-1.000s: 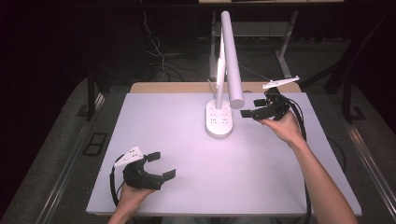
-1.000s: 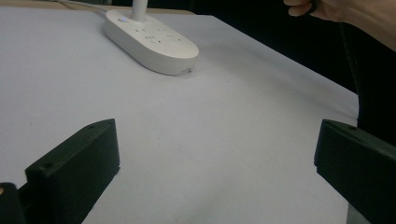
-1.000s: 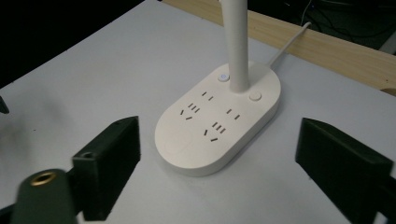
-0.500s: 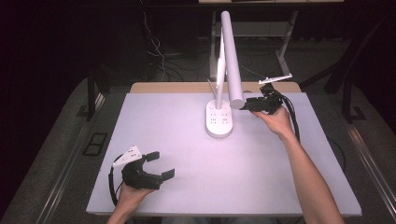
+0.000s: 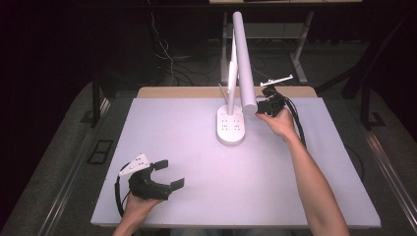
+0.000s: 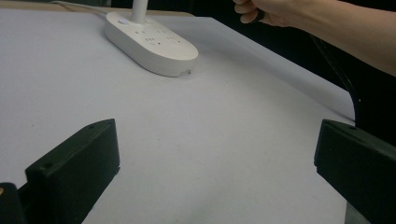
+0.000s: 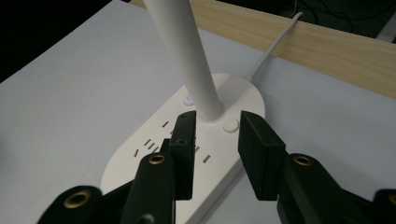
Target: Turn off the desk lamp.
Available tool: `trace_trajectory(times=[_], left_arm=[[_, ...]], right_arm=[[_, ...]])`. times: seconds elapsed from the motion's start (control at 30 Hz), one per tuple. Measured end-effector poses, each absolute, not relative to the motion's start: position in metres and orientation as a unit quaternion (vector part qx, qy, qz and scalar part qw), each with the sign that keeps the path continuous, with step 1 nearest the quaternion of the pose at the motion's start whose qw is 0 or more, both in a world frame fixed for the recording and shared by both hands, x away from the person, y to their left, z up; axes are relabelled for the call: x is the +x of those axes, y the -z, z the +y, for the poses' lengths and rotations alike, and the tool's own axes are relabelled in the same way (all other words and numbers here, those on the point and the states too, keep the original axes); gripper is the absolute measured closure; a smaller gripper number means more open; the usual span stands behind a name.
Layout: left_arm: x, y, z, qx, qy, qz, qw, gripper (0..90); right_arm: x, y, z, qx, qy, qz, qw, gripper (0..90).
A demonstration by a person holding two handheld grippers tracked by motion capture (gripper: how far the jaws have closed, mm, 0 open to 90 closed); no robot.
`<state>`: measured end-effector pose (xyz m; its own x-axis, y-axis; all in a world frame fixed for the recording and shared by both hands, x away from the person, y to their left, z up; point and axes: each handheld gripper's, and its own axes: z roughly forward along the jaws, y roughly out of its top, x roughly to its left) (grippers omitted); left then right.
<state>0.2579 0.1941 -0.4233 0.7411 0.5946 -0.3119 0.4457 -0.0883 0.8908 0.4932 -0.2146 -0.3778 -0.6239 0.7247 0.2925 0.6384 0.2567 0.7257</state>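
White lamp (image 5: pixel 231 125) stands near the table's (image 5: pixel 162 123) far edge, its oval base long axis running far to near. Right gripper (image 7: pixel 212 133) is nearer, raised beside the lamp head, jaws partly open and empty, pointing down at the stem's foot (image 7: pixel 208 109). Left gripper (image 5: pixel 164 173), wide open and empty, rests by the near-left corner, well apart.

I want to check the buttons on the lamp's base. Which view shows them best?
The right gripper view: the lamp base sits close, with two round buttons beside the stem. The left gripper view shows the base farther off, and the high view shows it small from above.
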Motion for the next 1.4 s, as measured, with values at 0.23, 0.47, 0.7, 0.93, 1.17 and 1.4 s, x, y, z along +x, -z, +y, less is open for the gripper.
trace_trajectory(times=[0.23, 0.47, 0.7, 0.93, 1.17, 1.4], left_arm=[[0.258, 0.423, 0.195, 0.733, -0.063, 0.356, 0.576, 0.0], [0.257, 0.423, 0.196, 0.732, -0.064, 0.356, 0.578, 0.0], [0.257, 0.423, 0.195, 0.734, -0.063, 0.353, 0.577, 0.0], [0.257, 0.423, 0.194, 0.734, -0.063, 0.352, 0.577, 0.0], [0.257, 0.423, 0.195, 0.731, -0.064, 0.355, 0.579, 0.0], [0.256, 0.422, 0.195, 0.731, -0.065, 0.353, 0.581, 0.0]], right_arm=[[0.503, 0.386, -0.203, 0.438, -0.425, 0.79, 0.058, 80.9], [0.511, 0.396, -0.191, 0.459, -0.407, 0.787, 0.074, 90.0], [0.517, 0.409, -0.185, 0.472, -0.404, 0.78, 0.073, 90.0], [0.521, 0.417, -0.179, 0.48, -0.404, 0.775, 0.072, 90.0], [0.522, 0.424, -0.172, 0.486, -0.392, 0.777, 0.076, 90.0], [0.521, 0.425, -0.17, 0.495, -0.386, 0.774, 0.083, 90.0]])
